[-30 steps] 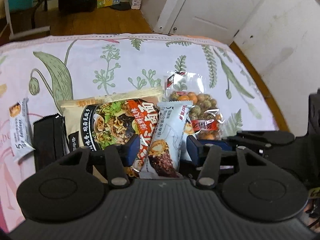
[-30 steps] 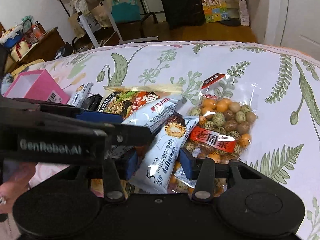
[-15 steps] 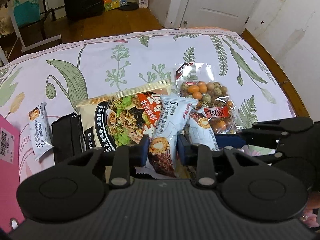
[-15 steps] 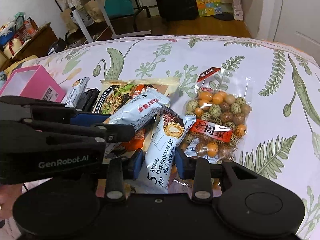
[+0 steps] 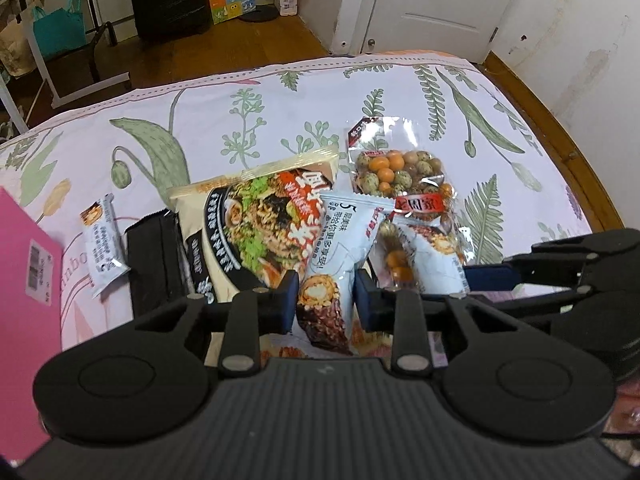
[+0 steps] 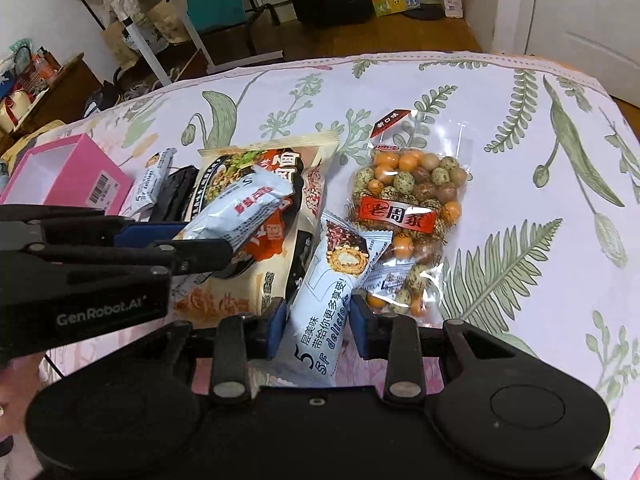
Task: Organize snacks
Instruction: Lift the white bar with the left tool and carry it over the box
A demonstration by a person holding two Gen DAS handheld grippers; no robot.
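Note:
My left gripper (image 5: 325,299) is shut on a pale blue snack bar (image 5: 336,248), held just above the noodle packet (image 5: 256,220). My right gripper (image 6: 317,320) is shut on a second pale blue snack bar (image 6: 332,300), lifted beside the clear bag of coated nuts (image 6: 408,212). In the right wrist view the left gripper (image 6: 208,250) reaches in from the left with its bar (image 6: 244,208) over the noodle packet (image 6: 256,176). A third small blue bar (image 5: 102,240) and a black packet (image 5: 154,256) lie left of the noodles.
A pink open box (image 6: 66,176) stands at the table's left end, its side also visible as a pink panel (image 5: 28,312). The floral tablecloth (image 6: 540,184) runs to the far and right edges. Beyond the table are a black cabinet, a folding stand and a white door.
Both grippers closed on their snack bars and lifted them a little off the pile, drawing back so more of the table and the pink box shows.

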